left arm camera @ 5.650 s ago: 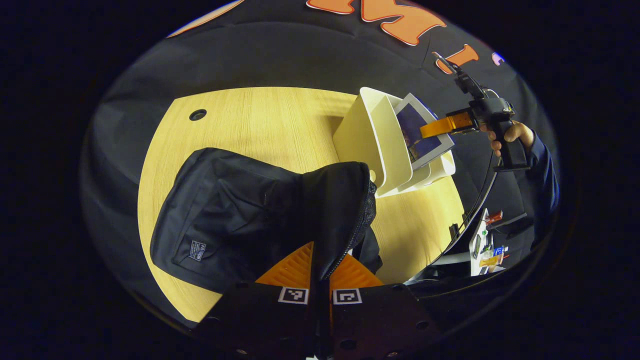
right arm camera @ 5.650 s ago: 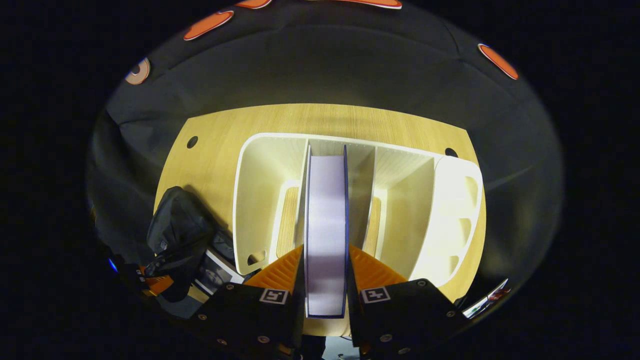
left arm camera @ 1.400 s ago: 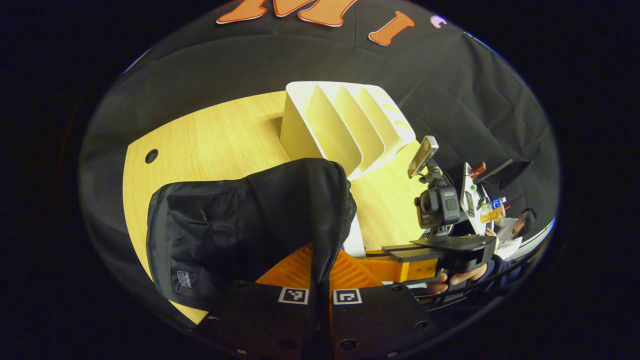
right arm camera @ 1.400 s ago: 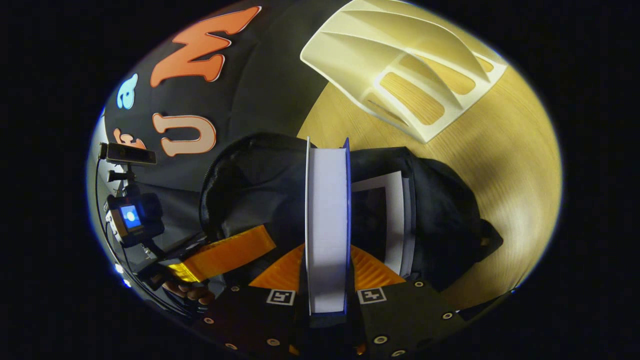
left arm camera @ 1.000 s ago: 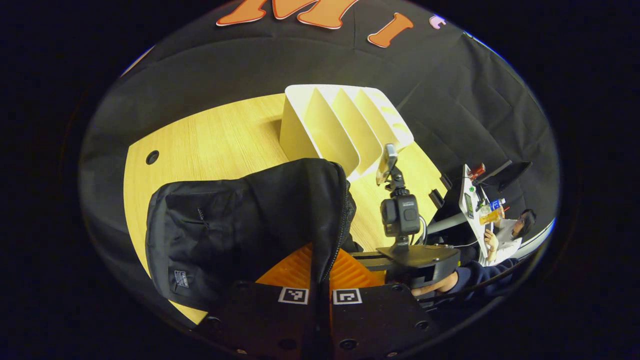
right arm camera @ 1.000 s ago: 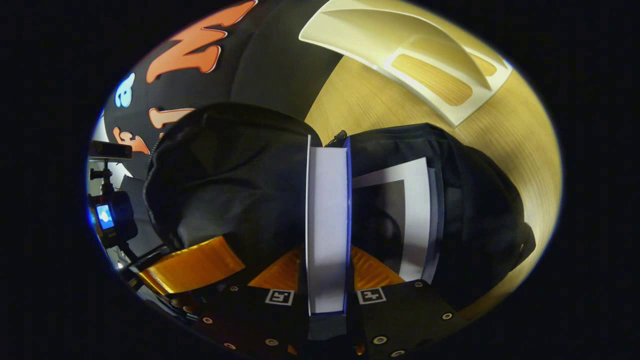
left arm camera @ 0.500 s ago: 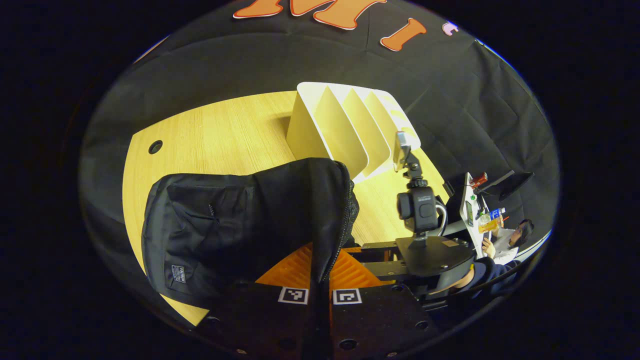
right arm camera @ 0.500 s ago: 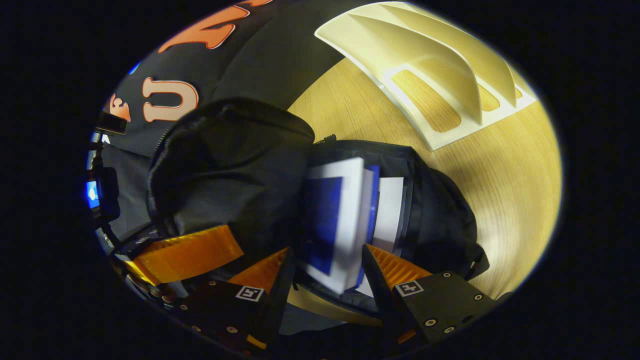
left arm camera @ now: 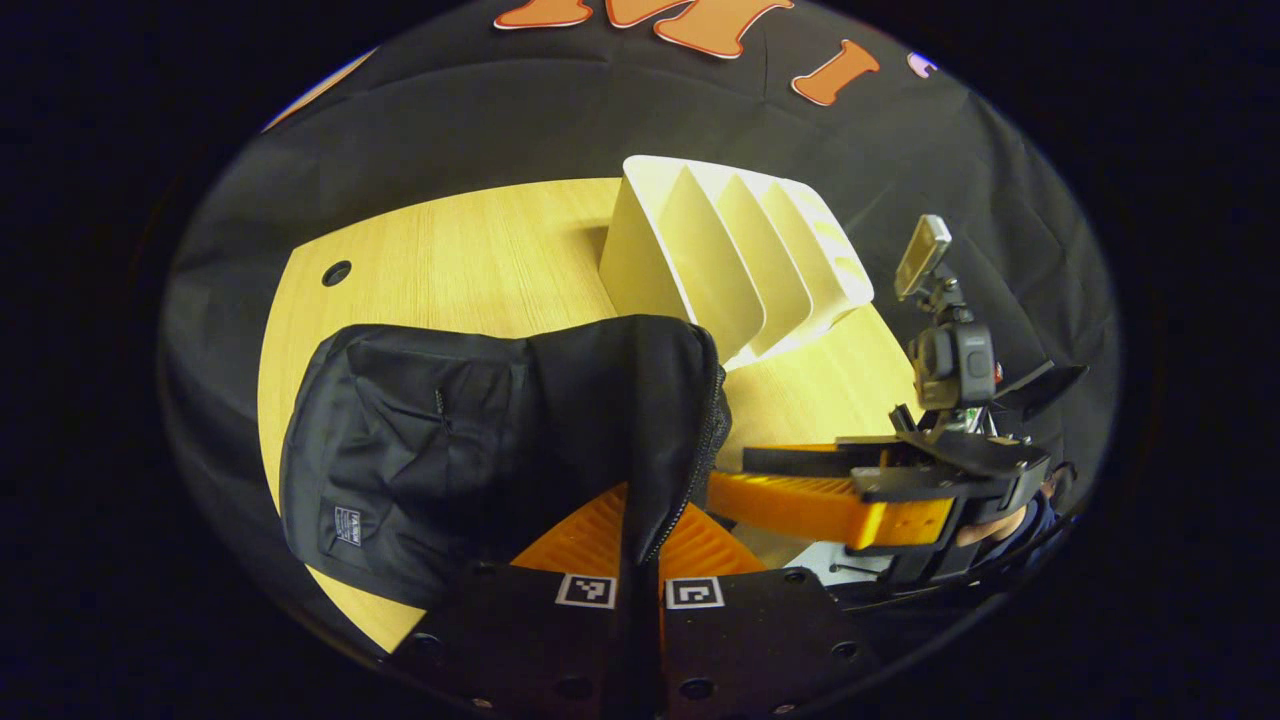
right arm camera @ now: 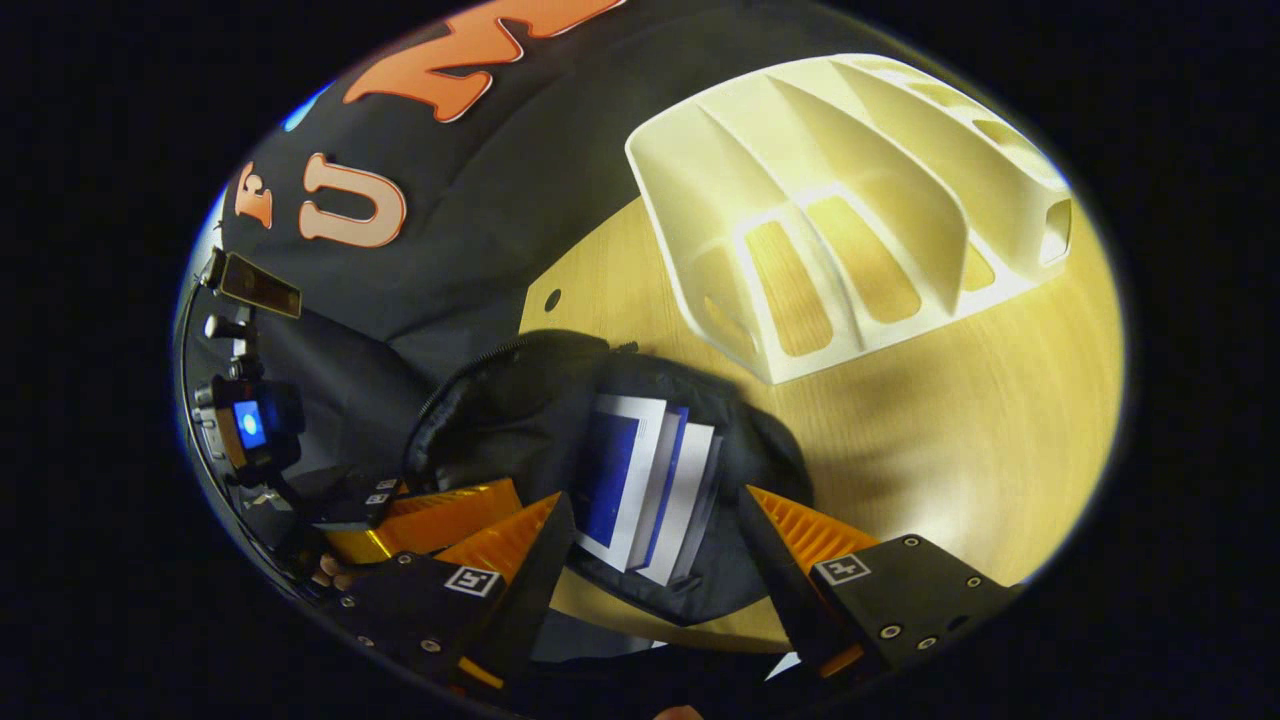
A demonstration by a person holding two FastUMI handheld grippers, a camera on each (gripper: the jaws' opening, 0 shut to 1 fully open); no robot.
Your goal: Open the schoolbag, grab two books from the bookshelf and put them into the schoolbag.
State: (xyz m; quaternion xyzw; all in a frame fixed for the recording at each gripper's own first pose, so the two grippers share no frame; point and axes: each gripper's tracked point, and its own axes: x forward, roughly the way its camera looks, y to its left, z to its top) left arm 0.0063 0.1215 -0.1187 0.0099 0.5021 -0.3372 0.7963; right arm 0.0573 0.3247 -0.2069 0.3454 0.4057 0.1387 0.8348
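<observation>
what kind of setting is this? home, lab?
Most likely a staged data-collection booth, not a home: black cloth wall behind a bare wooden table, holding just a white bookshelf and a schoolbag, with a camera-mounted handheld gripper in use.

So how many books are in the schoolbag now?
2: a blue-covered book and a second book beside it, both inside the open schoolbag. Others could be hidden deeper.

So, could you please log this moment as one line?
left gripper: shut on schoolbag flap | right gripper: open | books: both inside | bookshelf: empty
</observation>
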